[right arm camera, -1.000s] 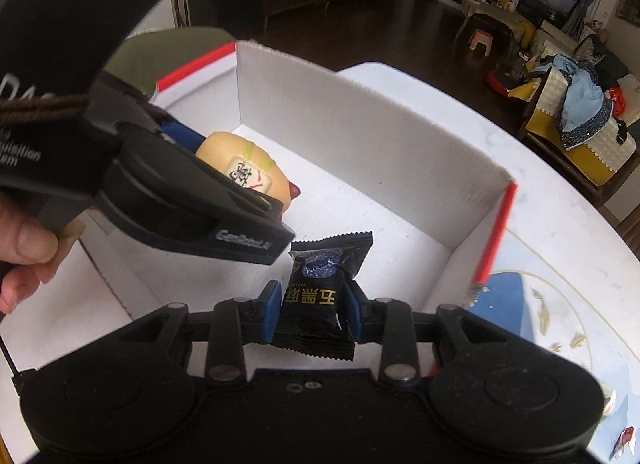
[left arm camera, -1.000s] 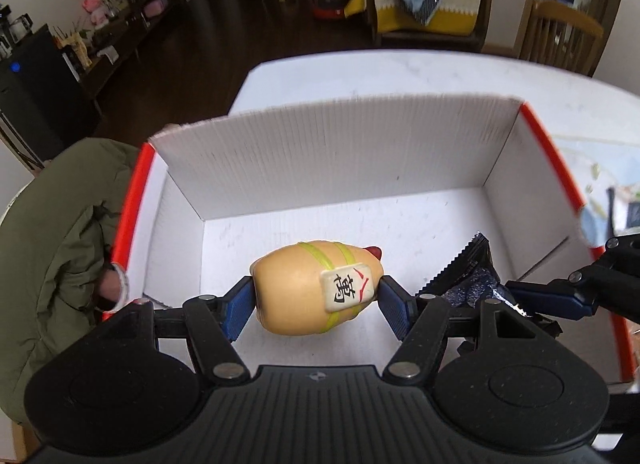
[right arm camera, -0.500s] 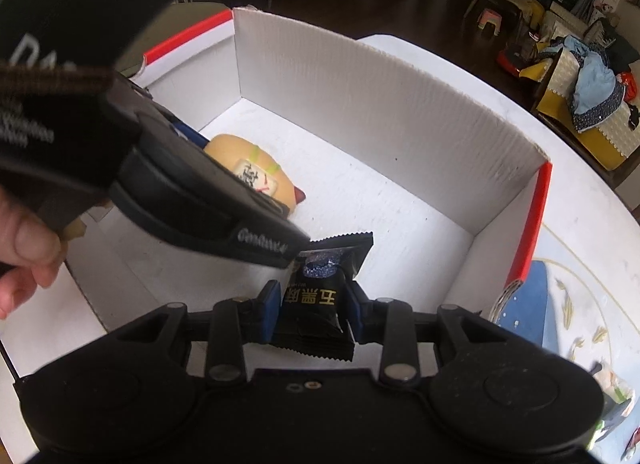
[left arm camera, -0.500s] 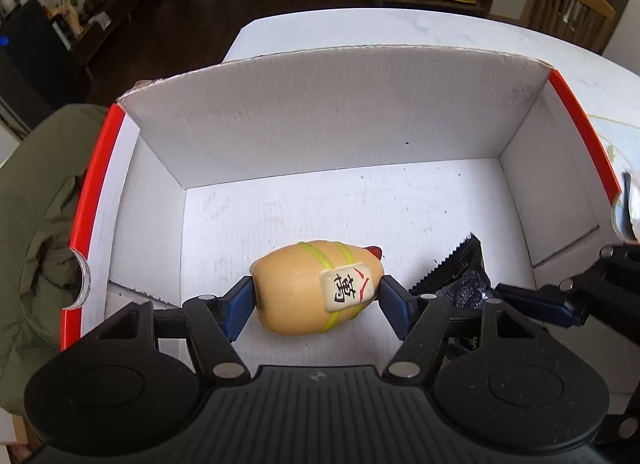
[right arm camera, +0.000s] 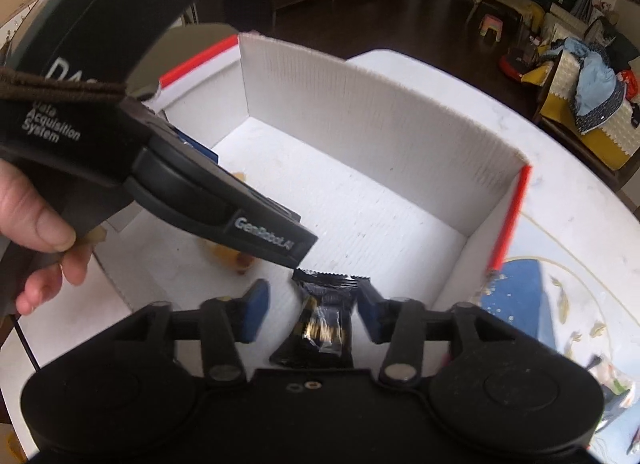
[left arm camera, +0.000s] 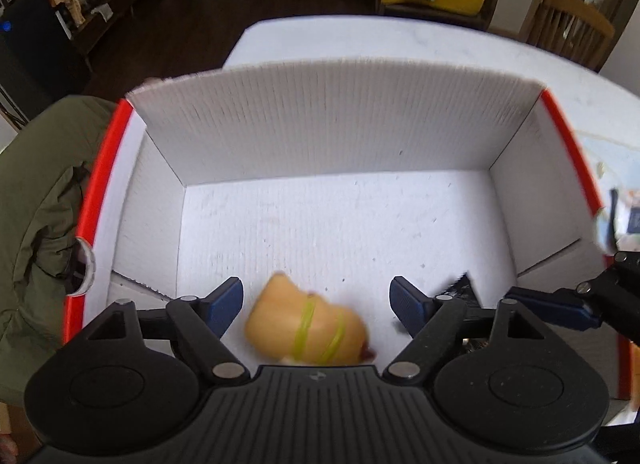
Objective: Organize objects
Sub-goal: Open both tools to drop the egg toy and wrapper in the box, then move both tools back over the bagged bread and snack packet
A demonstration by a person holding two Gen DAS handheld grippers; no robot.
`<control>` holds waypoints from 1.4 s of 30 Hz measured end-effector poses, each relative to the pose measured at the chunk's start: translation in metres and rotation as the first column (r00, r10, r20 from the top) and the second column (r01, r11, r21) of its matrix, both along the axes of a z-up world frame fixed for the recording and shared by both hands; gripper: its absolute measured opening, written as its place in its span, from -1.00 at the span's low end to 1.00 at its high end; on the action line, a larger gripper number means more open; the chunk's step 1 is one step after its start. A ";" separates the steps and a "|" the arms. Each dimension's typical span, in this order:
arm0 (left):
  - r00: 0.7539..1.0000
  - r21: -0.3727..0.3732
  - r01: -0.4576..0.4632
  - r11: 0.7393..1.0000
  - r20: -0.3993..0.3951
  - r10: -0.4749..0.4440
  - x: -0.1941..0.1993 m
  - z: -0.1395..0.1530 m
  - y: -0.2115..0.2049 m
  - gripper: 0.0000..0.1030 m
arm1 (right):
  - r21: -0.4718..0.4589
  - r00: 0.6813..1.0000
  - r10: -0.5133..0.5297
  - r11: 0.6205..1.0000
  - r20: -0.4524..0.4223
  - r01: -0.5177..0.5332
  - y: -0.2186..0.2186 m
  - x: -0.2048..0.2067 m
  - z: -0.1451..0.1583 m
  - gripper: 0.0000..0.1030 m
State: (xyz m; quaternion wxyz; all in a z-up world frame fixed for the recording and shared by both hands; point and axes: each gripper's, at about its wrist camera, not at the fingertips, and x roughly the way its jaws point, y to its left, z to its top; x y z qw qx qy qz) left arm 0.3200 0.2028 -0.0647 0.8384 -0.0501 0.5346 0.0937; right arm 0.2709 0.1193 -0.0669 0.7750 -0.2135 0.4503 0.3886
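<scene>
Both hand-held grippers hang over the near part of an open white cardboard box (left arm camera: 332,136) with red-edged side walls, which stands on a pale tabletop (left arm camera: 400,40). That position suits a drop: the box is evidently the place where loose things are being gathered, and each tool has its load inside the walls.

The left hand-held gripper (left arm camera: 316,300) has its blue-padded fingers (left arm camera: 226,298) spread wide, with clear space on both sides of the yellow egg-shaped toy (left arm camera: 306,328). The toy is blurred and lies between and just below the fingers, so it looks released and either falling or just landed on the box floor; I cannot tell which. It is a rounded, glossy, tan-yellow figure with two thin green bands round its body and a small red tip at one end.

The right hand-held gripper (right arm camera: 312,314) is likewise parted. The black snack packet (right arm camera: 322,324) sits between its pads, apart from the left pad; whether it touches the right pad I cannot tell. It seems let go too, low in the box near the front. The packet is a crinkled, shiny black foil pouch with a serrated top edge and gold print, blurred beyond reading.

A bare hand (right arm camera: 36,236) grips the left tool's handle at the edge of the right view. An olive-green jacket (left arm camera: 36,224) lies just outside the box's left wall.
</scene>
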 end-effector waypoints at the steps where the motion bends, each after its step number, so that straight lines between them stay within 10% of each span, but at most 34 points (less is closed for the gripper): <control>1: 1.000 -0.008 0.003 1.000 0.015 -0.002 -0.003 0.004 -0.001 0.55 | 0.012 1.000 -0.005 1.000 0.005 0.005 -0.004 -0.002 0.004 0.13; 23: 0.946 0.000 0.106 0.994 0.308 -0.101 -0.113 0.103 -0.046 0.55 | 0.224 0.990 -0.125 0.969 0.066 0.107 -0.094 -0.064 0.096 0.14; 42: 0.885 -0.028 0.195 0.980 0.436 -0.164 -0.210 0.122 -0.095 0.67 | 0.307 0.967 -0.228 0.934 0.115 0.183 -0.180 -0.143 0.112 0.69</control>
